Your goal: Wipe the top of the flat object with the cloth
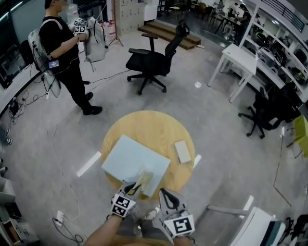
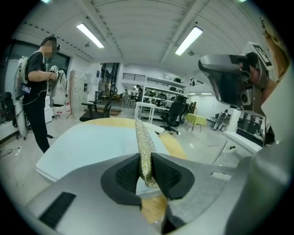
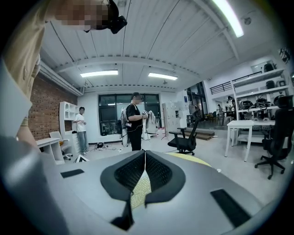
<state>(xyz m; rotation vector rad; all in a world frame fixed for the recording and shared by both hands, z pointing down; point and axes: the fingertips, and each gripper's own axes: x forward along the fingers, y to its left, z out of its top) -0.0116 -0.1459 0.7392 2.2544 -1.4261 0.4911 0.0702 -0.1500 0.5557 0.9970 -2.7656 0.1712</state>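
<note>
The left tool (image 2: 146, 169) pinches the cloth (image 2: 143, 137) on the flat board (image 1: 127, 161). The right tool (image 3: 145, 169) is closed, holding nothing.

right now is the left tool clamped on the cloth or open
Shut on the cloth. In the left gripper view the left tool has its pads pressed against both sides of the glittery strip.

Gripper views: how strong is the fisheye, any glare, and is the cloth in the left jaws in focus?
Left gripper view: heavy barrel distortion, black corners; the cloth pinched in the left gripper is sharp. Right gripper view: same distortion, the ceiling strip light blown out. Head view: even light, faint shadows.
</note>
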